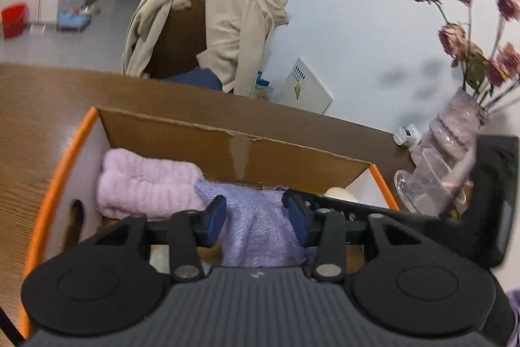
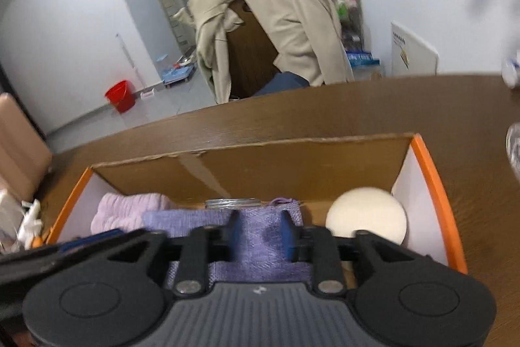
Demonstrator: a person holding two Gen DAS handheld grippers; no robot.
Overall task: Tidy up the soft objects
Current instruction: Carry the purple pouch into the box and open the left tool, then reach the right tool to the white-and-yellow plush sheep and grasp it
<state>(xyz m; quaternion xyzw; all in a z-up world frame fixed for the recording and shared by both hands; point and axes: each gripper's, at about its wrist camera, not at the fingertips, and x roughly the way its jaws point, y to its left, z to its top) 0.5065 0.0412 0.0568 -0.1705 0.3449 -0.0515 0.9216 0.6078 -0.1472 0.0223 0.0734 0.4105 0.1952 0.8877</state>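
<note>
Left gripper [image 1: 255, 218]: your jaws stand spread, lavender knit cloth [image 1: 260, 233] between them, not pinched.
Right gripper [image 2: 260, 234]: jaws spread astride the same cloth.
Why: likely you just set it down.
Cloth: in cardboard box [image 2: 292, 165], long axis across your jaws; pink towel [image 1: 146, 184] left, cream round sponge [image 2: 367, 218] right.

The left gripper [image 1: 256, 218] has a ribbed grey body with a small pale mark, two round black discs, black linkage arms with silver screw heads, and blue finger pads [image 1: 214, 221]. The right gripper [image 2: 260, 236] looks identical, with blue pads [image 2: 287, 236].
</note>
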